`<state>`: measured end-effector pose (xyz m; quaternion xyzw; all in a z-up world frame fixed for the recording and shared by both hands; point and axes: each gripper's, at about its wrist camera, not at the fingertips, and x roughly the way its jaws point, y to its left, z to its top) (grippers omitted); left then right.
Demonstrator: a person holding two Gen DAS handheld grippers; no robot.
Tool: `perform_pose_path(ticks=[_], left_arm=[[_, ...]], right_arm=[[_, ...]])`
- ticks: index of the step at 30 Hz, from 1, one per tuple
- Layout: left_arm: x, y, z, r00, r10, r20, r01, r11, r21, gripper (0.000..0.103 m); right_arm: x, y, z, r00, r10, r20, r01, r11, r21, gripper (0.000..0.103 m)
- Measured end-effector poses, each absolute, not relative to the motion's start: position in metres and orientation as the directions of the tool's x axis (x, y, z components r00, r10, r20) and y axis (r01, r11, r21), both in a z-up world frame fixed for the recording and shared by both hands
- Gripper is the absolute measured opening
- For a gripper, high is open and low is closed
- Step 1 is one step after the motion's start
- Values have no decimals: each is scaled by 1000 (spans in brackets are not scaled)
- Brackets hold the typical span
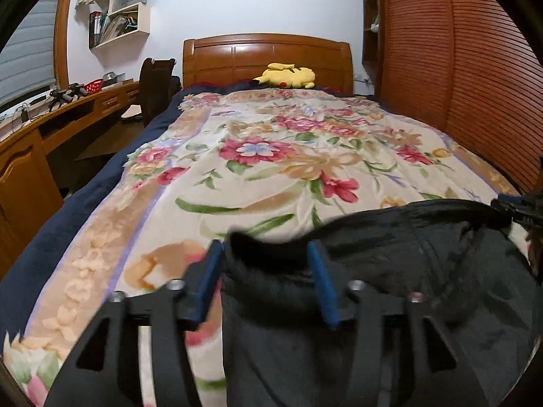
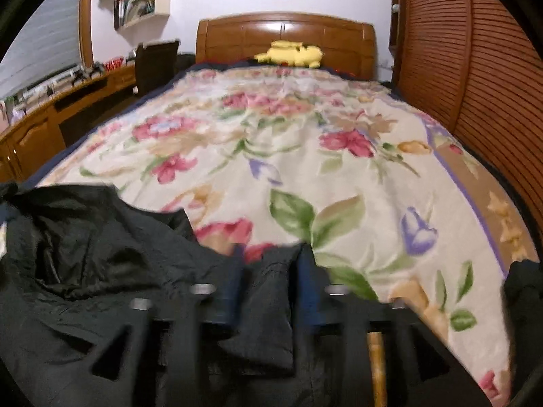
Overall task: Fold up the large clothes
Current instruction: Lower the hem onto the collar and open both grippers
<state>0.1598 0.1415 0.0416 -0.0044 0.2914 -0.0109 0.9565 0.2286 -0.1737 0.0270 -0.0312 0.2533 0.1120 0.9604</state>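
Both grippers are hovering low over the foot of the bed (image 1: 101,203), pointing up its length toward the headboard (image 1: 268,54). The dark garment (image 1: 424,271) is lying bunched at the near end of the flowered blanket (image 1: 271,156), its long run stretching crosswise from one gripper to the other.

The left gripper (image 1: 268,271) is standing with its jaws wide, a fold of the dark cloth sitting between the blue pads (image 1: 322,281) without being pinched, as far as I can judge. The bulk of the garment is spreading off to its right.

The right gripper (image 2: 271,281) is blurred, its jaws also looking wide, with cloth lying between them and the bulk heaped to its left.

So the garment is lying between the two hands, each at one end of an edge. The next pinch, I'd say, is depending on closing right where each fold sits.
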Motion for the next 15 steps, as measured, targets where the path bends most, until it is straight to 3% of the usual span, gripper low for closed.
perform_pose_path(ticks=[2,8,15], left_arm=[[146,138,44,837,-43,-546,37,999,-22,81],[102,122,45,851,-82,-519,74,997,-36,85],[76,104,23,824,-100,-558,102,994,-29,85]], right_arm=[[220,-175,32,862,189,-471,-224,974,-20,81],[199,-182,28,869,185,-460,-241,968,-65,81],[212,-187,9,812,175,-557,-255,965,-68,81]])
